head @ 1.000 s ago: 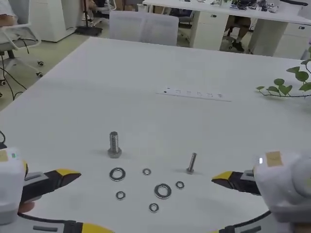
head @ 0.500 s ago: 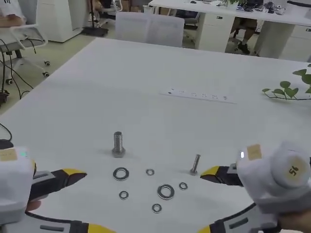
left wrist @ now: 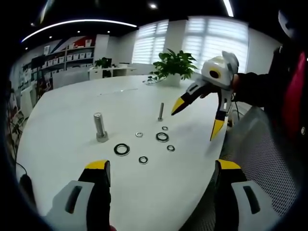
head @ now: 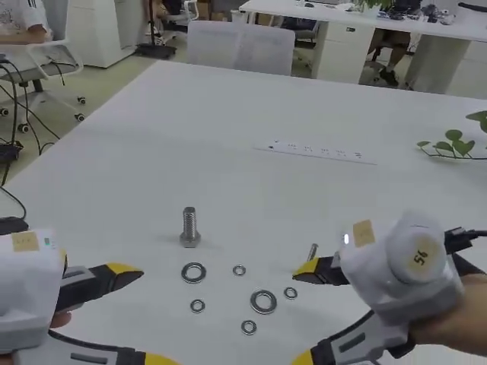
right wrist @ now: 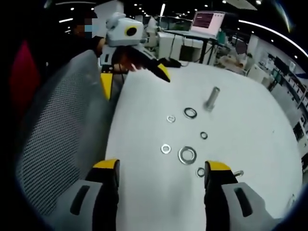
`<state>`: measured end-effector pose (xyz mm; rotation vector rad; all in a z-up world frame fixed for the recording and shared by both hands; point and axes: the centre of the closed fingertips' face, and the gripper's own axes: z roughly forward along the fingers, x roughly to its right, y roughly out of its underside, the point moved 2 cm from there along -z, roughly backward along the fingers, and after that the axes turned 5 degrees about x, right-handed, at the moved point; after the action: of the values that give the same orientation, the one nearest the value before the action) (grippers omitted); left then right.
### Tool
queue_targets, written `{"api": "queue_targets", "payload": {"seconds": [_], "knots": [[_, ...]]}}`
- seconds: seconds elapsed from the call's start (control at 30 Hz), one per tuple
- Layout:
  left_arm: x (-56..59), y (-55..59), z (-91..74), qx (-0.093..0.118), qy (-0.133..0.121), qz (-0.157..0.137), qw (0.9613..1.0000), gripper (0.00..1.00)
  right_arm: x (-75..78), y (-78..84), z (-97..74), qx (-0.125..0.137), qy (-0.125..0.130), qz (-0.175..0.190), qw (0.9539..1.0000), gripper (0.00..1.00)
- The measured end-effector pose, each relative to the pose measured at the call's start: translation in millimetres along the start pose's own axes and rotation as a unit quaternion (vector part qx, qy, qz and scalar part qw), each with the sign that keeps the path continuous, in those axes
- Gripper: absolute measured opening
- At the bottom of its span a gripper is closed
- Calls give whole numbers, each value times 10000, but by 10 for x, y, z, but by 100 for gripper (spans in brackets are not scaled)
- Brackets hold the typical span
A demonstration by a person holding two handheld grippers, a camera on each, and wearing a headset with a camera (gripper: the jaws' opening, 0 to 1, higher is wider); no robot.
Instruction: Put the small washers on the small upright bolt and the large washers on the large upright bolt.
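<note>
1. Left hand-held gripper point(head: 139, 314): jaws wide apart, empty. It is held at the near-left edge of the desk point(head: 228, 137), tips pointing toward the washers.
2. Right hand-held gripper point(head: 303, 312): jaws also wide, empty, coming in from the near right. Its upper jaw tip sits close beside the small bolt point(head: 313, 252). The left gripper view shows a gap between them, so no contact.
3. Large bolt point(head: 189, 226): upright on its head, at the left of the washer group, shank bare.
4. Small bolt: upright, at the right of the group. In the head view its lower part is hidden behind the right jaw. In the left gripper view its shank is bare.
5. Left large washer point(head: 193, 272): flat on the desk, just in front of the large bolt, not touching it.
6. Right large washer point(head: 263, 301): flat, mid-group, nearer the small bolt.
7. Small washers point(head: 239, 271): four, all flat and loose.
   - One lies between the two large washers on the far side.
   - One lies just right of the right large washer.
   - One lies on the near side of the left large washer.
   - One lies nearest the person.
8. Plant point(head: 456, 144): at the desk's far right edge, well apart from the parts.
</note>
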<state>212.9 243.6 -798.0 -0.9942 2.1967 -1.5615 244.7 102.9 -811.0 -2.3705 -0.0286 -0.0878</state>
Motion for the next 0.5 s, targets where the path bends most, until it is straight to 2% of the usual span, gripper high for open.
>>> {"api": "queue_targets", "payload": {"seconds": [0.33, 0.5], "knots": [[8, -6, 6, -55, 3, 63, 10000, 89, 42, -116, 120, -115, -282, -300, 9991, 68], [19, -10, 9, -89, 29, 106, 9999, 89, 41, -143, 173, -255, -429, -471, 9976, 65]]}}
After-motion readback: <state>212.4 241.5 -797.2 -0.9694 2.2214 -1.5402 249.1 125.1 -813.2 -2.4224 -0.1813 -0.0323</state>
